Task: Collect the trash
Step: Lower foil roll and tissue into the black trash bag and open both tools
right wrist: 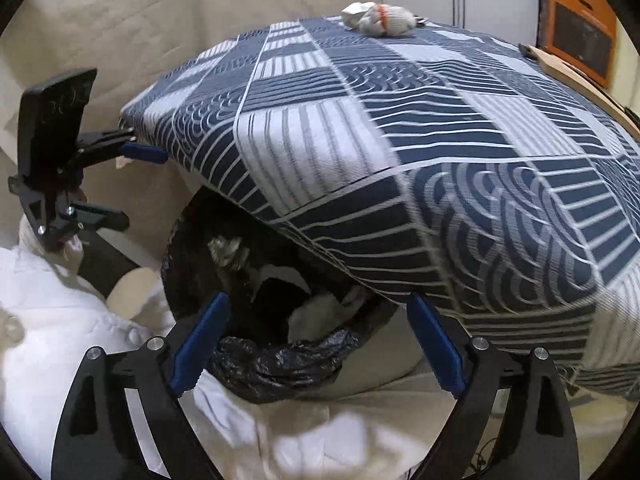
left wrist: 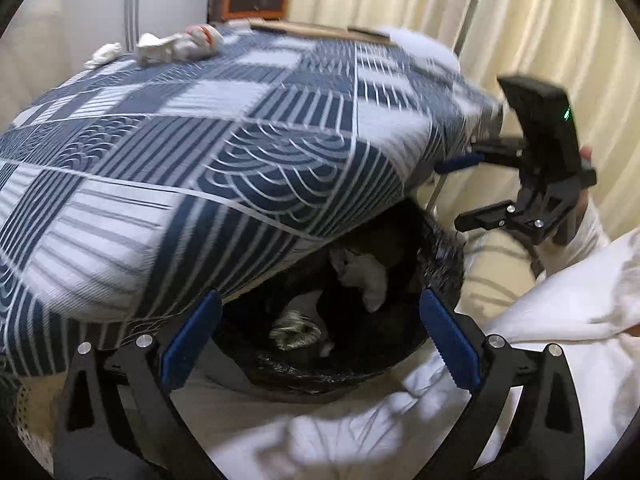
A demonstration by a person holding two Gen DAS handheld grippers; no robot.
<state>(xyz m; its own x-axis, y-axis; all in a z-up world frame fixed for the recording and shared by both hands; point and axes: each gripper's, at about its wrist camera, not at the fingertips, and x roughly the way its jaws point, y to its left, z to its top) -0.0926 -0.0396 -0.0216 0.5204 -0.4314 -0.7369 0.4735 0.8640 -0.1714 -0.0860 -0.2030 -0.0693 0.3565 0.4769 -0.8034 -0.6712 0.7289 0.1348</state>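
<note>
Left gripper (left wrist: 320, 344) and right gripper (right wrist: 316, 344): both poised above black-lined trash bin (left wrist: 312, 372), fingers apart, nothing between them. Bin sits beside patterned blue-white bed cover (left wrist: 192, 152), partly under its overhang; holds crumpled white paper (left wrist: 366, 276) and grey wad (left wrist: 294, 330). More crumpled trash (left wrist: 180, 44) lies on far part of cover.

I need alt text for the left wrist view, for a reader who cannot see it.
The open left gripper points into a black-lined trash bin holding crumpled paper. A blue-and-white patterned cloth partly covers the bin, with more crumpled trash on top; the right gripper is at right.
</note>
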